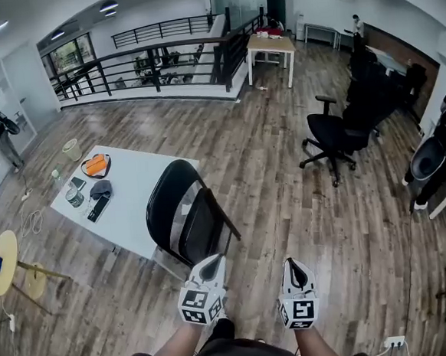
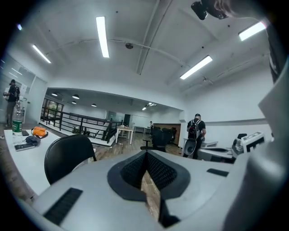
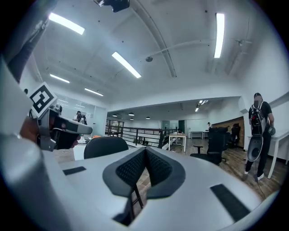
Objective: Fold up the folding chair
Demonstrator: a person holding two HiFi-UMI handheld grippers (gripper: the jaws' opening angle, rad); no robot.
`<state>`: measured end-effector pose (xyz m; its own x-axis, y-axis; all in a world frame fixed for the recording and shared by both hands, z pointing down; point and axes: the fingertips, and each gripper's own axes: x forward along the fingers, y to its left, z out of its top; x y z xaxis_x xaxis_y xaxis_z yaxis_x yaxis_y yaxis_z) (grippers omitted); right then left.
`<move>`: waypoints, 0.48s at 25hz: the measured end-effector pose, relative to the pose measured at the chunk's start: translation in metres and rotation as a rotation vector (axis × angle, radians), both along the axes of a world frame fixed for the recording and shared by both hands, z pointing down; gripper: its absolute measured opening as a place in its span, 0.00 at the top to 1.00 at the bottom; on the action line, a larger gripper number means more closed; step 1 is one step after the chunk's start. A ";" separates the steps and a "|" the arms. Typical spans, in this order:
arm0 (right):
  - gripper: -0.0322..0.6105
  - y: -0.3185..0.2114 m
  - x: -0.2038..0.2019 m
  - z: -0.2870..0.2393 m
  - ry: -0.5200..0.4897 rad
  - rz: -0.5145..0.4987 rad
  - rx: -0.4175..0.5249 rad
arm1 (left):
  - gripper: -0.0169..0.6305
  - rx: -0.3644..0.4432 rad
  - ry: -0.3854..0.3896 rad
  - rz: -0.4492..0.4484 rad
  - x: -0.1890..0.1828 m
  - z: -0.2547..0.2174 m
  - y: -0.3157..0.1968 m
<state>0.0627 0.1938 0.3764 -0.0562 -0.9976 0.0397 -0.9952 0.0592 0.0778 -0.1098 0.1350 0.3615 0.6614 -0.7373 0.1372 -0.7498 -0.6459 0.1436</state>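
The black folding chair stands on the wood floor at the near corner of the white table, its seat tilted steeply up toward the rounded back. My left gripper is just in front of the chair, shut and holding nothing. To its right my right gripper is also shut and empty, clear of the chair. The chair's back shows low at the left of the left gripper view beyond the shut left gripper. In the right gripper view the chair's back shows beyond the shut right gripper.
The table carries an orange object, a can and a phone. A black office chair stands to the right. A round yellow side table is at far left. A person with a backpack stands at the right. A power strip lies near my feet.
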 end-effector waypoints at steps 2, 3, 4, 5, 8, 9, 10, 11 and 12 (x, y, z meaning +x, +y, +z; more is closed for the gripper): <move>0.93 0.022 0.002 -0.003 0.007 0.008 0.004 | 0.97 0.004 -0.003 0.017 0.008 -0.003 0.026; 0.93 0.032 0.003 -0.005 0.010 0.011 0.006 | 0.97 0.007 -0.003 0.023 0.012 -0.003 0.038; 0.93 0.042 0.004 -0.005 0.014 0.012 0.009 | 0.97 0.010 -0.001 0.026 0.016 -0.003 0.049; 0.93 0.051 0.004 -0.006 0.018 0.012 0.014 | 0.97 0.012 0.000 0.027 0.018 -0.002 0.059; 0.93 0.075 0.005 -0.009 0.036 0.013 0.030 | 0.97 0.017 -0.002 0.027 0.024 0.001 0.084; 0.93 0.082 0.006 -0.011 0.038 0.017 0.034 | 0.97 0.020 -0.004 0.029 0.025 0.002 0.090; 0.93 0.088 0.008 -0.012 0.039 0.023 0.038 | 0.97 0.022 -0.008 0.033 0.027 0.002 0.097; 0.93 0.094 0.011 -0.013 0.040 0.030 0.042 | 0.97 0.024 -0.012 0.037 0.028 0.003 0.102; 0.93 0.099 0.013 -0.013 0.042 0.037 0.047 | 0.97 0.025 -0.015 0.041 0.029 0.004 0.107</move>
<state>0.0759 0.2931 0.3630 -0.0190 -0.9998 -0.0056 -0.9924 0.0182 0.1214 -0.0809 0.2420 0.3652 0.6888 -0.7133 0.1292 -0.7249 -0.6791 0.1155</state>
